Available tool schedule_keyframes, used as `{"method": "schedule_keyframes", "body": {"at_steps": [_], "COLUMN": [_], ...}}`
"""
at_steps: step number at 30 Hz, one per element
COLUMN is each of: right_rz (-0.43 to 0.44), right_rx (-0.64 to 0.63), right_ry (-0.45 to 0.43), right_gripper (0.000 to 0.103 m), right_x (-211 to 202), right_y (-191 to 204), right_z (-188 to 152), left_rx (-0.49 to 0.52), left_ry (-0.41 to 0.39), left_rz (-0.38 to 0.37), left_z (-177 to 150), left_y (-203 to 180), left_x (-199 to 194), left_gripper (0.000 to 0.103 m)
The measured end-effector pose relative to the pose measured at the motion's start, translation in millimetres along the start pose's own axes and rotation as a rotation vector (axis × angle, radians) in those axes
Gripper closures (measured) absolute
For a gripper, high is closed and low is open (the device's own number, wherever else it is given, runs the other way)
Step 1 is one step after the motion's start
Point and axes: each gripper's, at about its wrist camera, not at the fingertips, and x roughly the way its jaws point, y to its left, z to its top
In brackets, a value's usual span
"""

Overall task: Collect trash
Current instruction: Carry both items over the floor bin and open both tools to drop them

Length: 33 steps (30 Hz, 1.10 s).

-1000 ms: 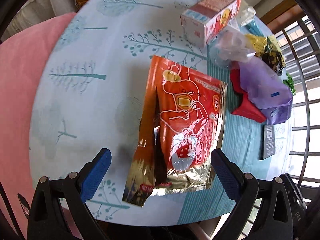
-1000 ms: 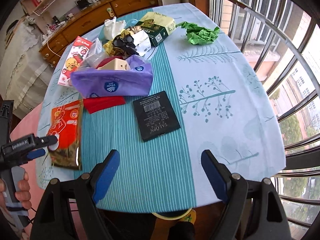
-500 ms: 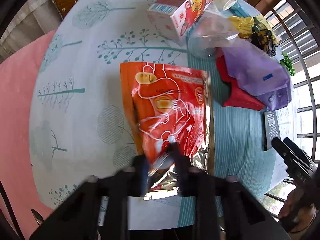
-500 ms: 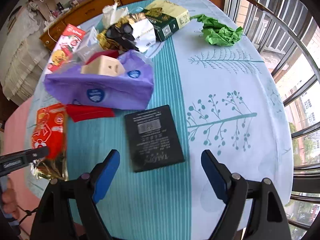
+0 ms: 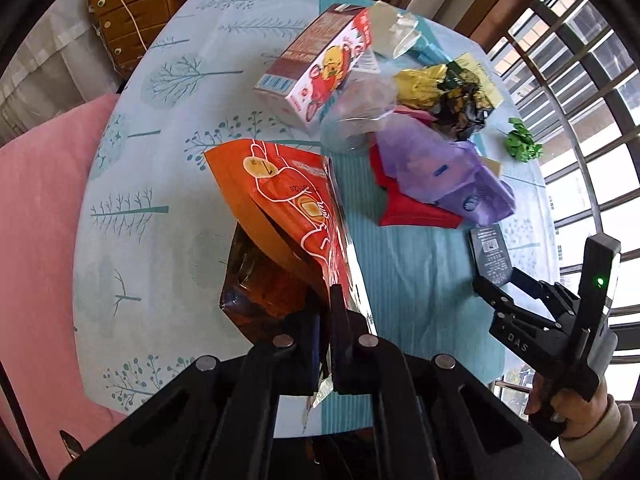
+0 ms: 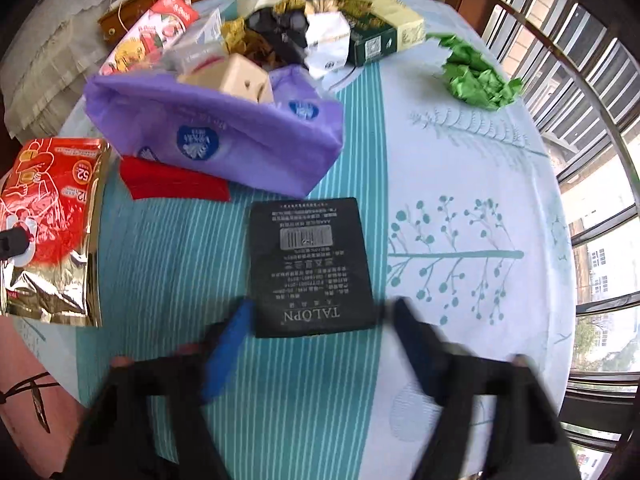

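Note:
My left gripper [image 5: 326,312] is shut on the near edge of an orange and gold foil snack bag [image 5: 288,216] and lifts that end off the round table. The same bag shows at the left in the right wrist view [image 6: 52,224]. My right gripper [image 6: 320,336] is open, blurred by motion, with its fingers on either side of the near edge of a flat black packet [image 6: 310,264]. The packet lies flat on the teal stripe. In the left wrist view the right gripper [image 5: 496,292] hangs over that packet [image 5: 490,248].
A purple bag [image 6: 224,136] with a cardboard piece, a red wrapper [image 6: 172,180], a red and white carton [image 5: 320,76], gold and black wrappers [image 5: 444,92], a green box [image 6: 380,36] and crumpled green paper [image 6: 476,76] lie farther back. A wooden dresser [image 5: 200,0] stands behind the table.
My left gripper closed on the foil bag and raised its near end. My right gripper moved forward and down until its fingers flank the black packet.

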Motion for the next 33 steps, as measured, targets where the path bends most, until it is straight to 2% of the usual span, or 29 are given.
{"method": "schedule_keyframes", "body": {"at_steps": [2, 6, 11, 15, 19, 22, 27, 33], "right_rz": [0.021, 0.118, 0.219, 0.285, 0.355, 0.371, 0.377, 0.381], "right_rx": [0.021, 0.099, 0.102, 0.07, 0.045, -0.009, -0.101, -0.143], "right_ry": [0.022, 0.05, 0.028, -0.004, 0.002, 0.016, 0.047, 0.117], "right_gripper": [0.043, 0.043, 0.043, 0.043, 0.043, 0.043, 0.043, 0.043], "right_x": [-1.2, -9.2, -35.9, -64.0, -89.3, -101.7, -110.0, -102.0], "right_y": [-2.8, -14.4, -16.2, -15.9, -13.7, -11.9, -3.7, 9.9], "right_z": [-2.2, -9.0, -31.5, -62.0, -100.3, -123.5, -157.6, -187.2], "left_rx": [0.009, 0.046, 0.07, 0.052, 0.06, 0.048, 0.05, 0.055], "left_ry": [-0.007, -0.016, -0.047, -0.072, -0.123, -0.147, -0.126, -0.088], "left_rz": [-0.002, -0.002, 0.001, 0.008, 0.029, 0.045, 0.085, 0.095], "left_z": [-8.9, -35.4, -67.0, -100.2, -138.4, -170.4, -218.3, -246.1], "left_y": [4.4, 6.1, -7.1, -21.7, -39.0, -47.1, -54.9, -49.9], "left_x": [-12.4, -39.8, -65.6, -81.7, -100.3, -108.8, -106.9, -102.7], "left_gripper": [0.101, 0.101, 0.101, 0.101, 0.101, 0.101, 0.101, 0.101]}}
